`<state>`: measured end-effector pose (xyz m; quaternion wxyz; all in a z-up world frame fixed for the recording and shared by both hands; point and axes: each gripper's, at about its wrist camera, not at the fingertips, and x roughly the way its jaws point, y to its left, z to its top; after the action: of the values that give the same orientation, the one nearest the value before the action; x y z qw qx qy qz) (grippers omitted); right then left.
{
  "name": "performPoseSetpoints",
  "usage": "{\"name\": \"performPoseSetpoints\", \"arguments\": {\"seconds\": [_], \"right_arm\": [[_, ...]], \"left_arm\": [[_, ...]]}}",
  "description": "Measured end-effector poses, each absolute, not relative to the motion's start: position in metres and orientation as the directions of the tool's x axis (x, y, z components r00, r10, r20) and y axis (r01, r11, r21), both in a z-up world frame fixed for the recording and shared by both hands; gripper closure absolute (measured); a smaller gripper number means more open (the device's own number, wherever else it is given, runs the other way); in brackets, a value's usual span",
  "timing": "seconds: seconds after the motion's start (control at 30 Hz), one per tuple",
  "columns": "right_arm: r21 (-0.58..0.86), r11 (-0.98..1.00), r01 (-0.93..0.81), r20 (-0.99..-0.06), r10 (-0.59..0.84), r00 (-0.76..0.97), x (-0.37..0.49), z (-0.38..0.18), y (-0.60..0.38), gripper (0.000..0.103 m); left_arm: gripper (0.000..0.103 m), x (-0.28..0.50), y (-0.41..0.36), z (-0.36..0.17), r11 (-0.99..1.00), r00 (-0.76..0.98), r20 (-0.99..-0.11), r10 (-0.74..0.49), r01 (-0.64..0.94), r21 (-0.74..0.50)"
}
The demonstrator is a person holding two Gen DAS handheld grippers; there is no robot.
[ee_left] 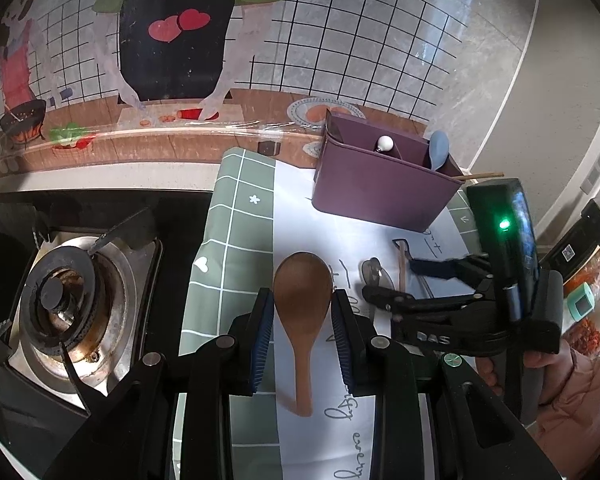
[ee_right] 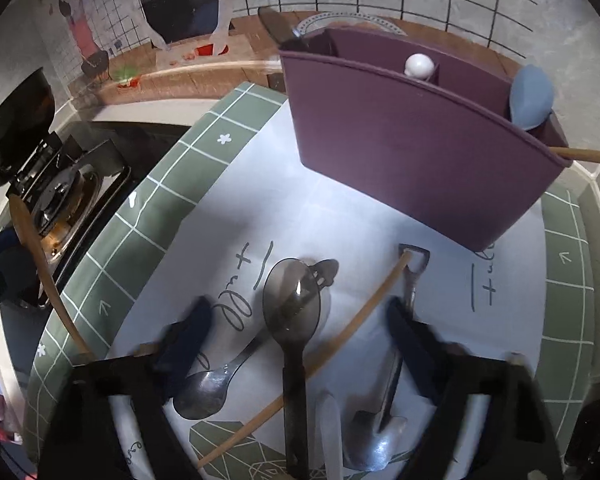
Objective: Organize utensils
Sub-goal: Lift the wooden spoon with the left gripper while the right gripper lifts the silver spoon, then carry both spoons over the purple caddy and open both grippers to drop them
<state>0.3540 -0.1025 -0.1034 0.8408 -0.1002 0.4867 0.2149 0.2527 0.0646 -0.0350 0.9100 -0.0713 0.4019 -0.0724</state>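
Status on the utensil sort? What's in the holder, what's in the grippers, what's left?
Done: the purple holder already contains a blue spoon, a white-knobbed item and a wooden stick.
In hand: the left gripper brackets the wooden spoon, jaws not visibly clamped. The right gripper is open over the pile.
Left: dark plastic spoon, metal spoon, chopstick, shovel-shaped spoon.

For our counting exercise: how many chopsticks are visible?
2. One chopstick lies on the mat under the dark spoon; the other chopstick sticks out of the purple holder's right end. More may hide inside.
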Motion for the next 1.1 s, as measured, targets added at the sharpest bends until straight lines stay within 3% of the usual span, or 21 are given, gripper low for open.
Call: {"name": "performPoseSetpoints", "arguments": {"seconds": [0.03,0.17,0.2,0.77,1.1], "right_arm": [[0.025,0.887,-0.462,-0.87,0.246,0.426,0.355,-0.106,-0.099,0.055],[-0.016,0.882,-0.47,-0.887,0.205,0.415,0.356,-0.115,-0.089,0.063],[-0.019,0.881,-0.473,-0.893,0.198,0.404,0.356,-0.118,-0.087,0.073],[-0.001,0.902,-0.433,-0.773,0.274,0.572,0.293,-0.024,-0.138,0.074],[0.02,0.917,-0.399,-0.677,0.306,0.669,0.265,0.04,-0.177,0.074]], "left_arm": [[0.073,0.253,0.064,-0.035,0.979,0.666,-0.722,-0.189,0.075,-0.187],[0.073,0.253,0.064,-0.036,0.979,0.666,-0.722,-0.19,0.077,-0.187],[0.072,0.253,0.064,-0.036,0.979,0.666,-0.722,-0.189,0.076,-0.187],[0.073,0.23,0.027,-0.008,0.979,0.711,-0.673,-0.205,0.13,-0.16],[0.073,0.224,-0.003,0.057,0.959,0.772,-0.57,-0.282,0.226,-0.169]]}}
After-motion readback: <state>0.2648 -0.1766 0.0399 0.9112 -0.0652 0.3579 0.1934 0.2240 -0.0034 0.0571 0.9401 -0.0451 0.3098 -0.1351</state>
